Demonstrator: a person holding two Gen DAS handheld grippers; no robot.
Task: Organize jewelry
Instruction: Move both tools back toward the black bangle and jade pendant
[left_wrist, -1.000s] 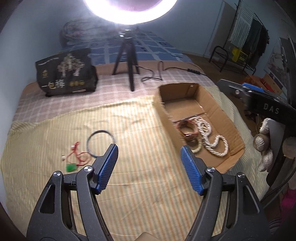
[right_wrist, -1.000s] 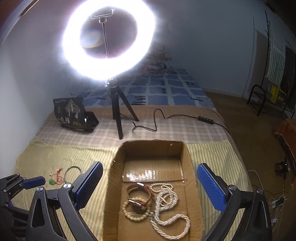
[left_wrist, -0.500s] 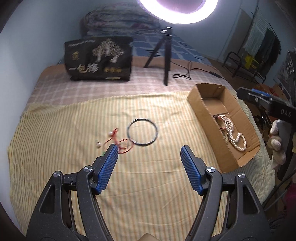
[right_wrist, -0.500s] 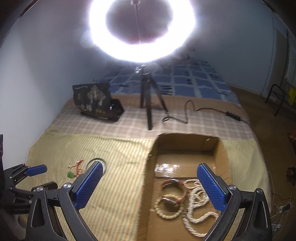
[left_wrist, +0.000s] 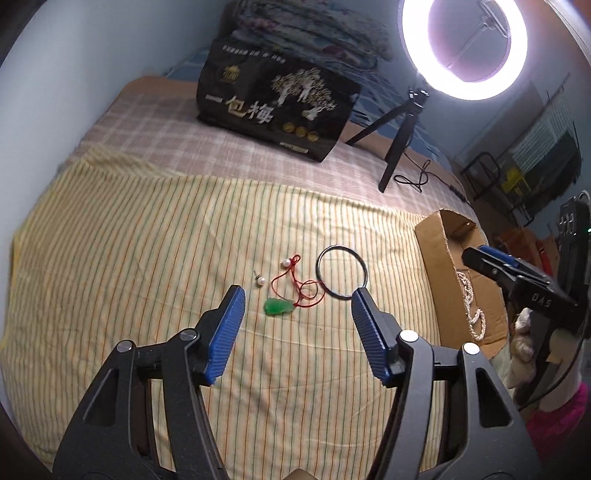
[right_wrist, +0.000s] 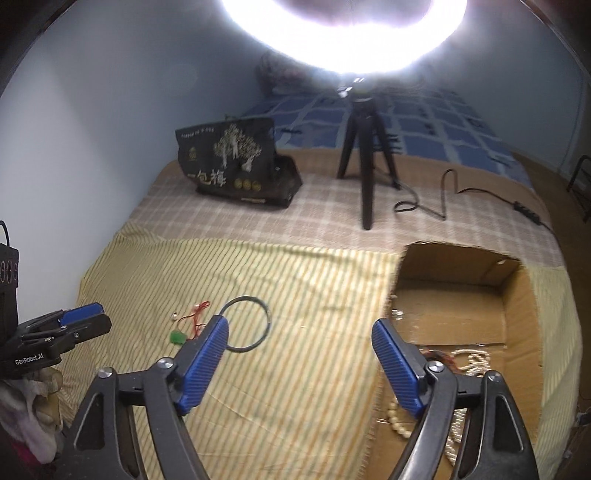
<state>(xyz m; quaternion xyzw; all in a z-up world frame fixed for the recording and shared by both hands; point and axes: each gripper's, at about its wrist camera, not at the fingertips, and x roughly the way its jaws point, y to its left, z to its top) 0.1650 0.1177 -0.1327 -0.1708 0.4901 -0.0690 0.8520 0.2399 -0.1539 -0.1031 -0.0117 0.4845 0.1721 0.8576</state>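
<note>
My left gripper (left_wrist: 297, 306) frames the green pendant (left_wrist: 277, 306), jaws just narrowing, still empty, lining up the pickup. Right gripper (right_wrist: 299, 343) also closing partway, empty, left of cardboard box (right_wrist: 517, 295).

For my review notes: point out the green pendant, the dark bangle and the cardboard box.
green pendant (left_wrist: 277, 306), left wrist view, middle of the stone.
dark bangle (left_wrist: 320, 258), left wrist view, left side of the ring.
cardboard box (left_wrist: 434, 258), left wrist view, near outer wall.

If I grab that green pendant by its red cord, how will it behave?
Likely floppy: the red cord lies in loose tangled loops, so it should trail and swing. The green pendant looks small and light, probably dangling below. A loop touches or overlaps the dark bangle, so it may snag and drag it.
</note>
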